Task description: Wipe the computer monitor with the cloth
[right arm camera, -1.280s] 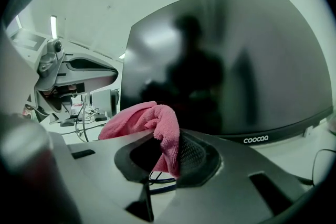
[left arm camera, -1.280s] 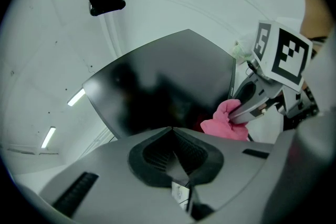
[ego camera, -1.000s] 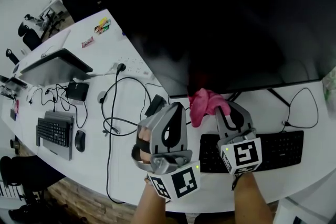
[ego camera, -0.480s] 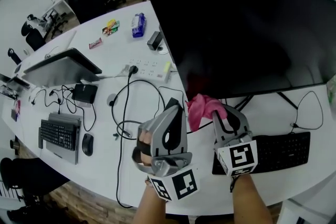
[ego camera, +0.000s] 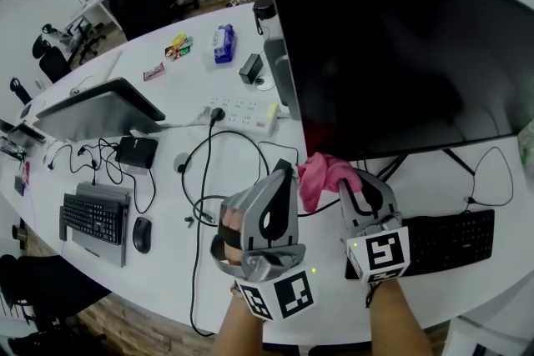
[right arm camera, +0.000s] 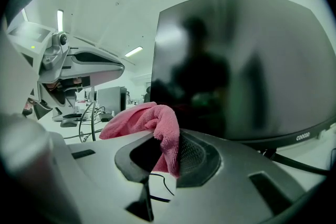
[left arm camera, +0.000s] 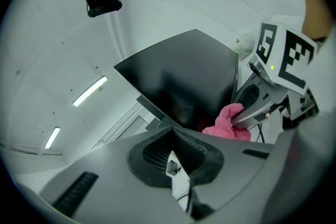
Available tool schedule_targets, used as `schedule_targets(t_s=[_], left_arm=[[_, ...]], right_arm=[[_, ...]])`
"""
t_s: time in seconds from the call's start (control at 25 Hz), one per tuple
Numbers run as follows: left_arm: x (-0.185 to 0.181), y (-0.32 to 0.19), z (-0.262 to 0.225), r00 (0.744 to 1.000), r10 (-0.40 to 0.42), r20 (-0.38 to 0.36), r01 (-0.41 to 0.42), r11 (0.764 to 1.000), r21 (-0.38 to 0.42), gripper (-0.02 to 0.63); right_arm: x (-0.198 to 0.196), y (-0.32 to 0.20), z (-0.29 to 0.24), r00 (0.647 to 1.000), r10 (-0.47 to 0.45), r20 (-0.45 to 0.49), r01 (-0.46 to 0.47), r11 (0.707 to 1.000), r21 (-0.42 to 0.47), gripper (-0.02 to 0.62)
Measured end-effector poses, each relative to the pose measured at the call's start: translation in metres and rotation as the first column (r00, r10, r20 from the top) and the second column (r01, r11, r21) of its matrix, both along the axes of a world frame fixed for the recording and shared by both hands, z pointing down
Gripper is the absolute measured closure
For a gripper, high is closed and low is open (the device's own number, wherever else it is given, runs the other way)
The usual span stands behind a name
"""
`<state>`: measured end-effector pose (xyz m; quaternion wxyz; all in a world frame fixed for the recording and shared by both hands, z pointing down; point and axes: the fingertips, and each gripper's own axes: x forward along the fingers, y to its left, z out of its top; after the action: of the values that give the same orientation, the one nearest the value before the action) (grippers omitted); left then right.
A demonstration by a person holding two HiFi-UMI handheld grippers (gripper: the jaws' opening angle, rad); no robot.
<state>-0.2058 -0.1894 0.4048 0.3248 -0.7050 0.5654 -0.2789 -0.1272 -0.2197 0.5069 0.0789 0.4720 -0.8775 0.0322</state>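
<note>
White desk [ego camera: 188, 83]: right gripper [ego camera: 354, 183] pinches pink cloth [ego camera: 321, 172] near monitor [ego camera: 400, 54]

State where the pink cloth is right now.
In the head view, the pink cloth sits right of centre, clamped in the right gripper, just below the lower left corner of the monitor.

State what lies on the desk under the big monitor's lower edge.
Below the monitor: thin black stand legs, a looped cable and white desk. The pink cloth sits by its lower left corner. Where the legs join is covered by the screen.
</note>
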Motion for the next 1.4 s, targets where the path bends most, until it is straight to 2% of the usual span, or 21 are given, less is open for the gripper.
schedule_targets(t_s=[0.4, 0.56, 0.88, 1.16, 1.4], left_arm=[[-0.001, -0.001, -0.015, 1.000, 0.006, -0.009, -0.005, 1.000, 0.020, 0.598], [-0.003, 0.000, -0.032, 1.000, -0.002, 0.017, 0.001, 0.999, 0.046, 0.598], [-0.004, -0.001, -0.071, 0.999, -0.019, 0.035, 0.015, 0.993, 0.120, 0.598], [-0.008, -0.002, -0.094, 0.999, -0.042, 0.022, 0.038, 0.989, 0.146, 0.598], [-0.012, -0.003, -0.119, 0.999, -0.051, 0.003, 0.049, 0.982, 0.184, 0.598]], right_arm=[[0.003, -0.002, -0.013, 1.000, 0.010, 0.004, -0.010, 1.000, 0.028, 0.528], [0.005, -0.004, -0.027, 1.000, 0.009, 0.003, -0.010, 0.999, 0.038, 0.528], [0.006, -0.007, -0.064, 1.000, -0.008, 0.006, 0.007, 0.995, 0.096, 0.528], [0.004, -0.009, -0.106, 1.000, -0.022, 0.001, 0.021, 0.983, 0.183, 0.528], [0.001, -0.011, -0.139, 1.000, -0.028, -0.004, 0.029, 0.974, 0.223, 0.528]])
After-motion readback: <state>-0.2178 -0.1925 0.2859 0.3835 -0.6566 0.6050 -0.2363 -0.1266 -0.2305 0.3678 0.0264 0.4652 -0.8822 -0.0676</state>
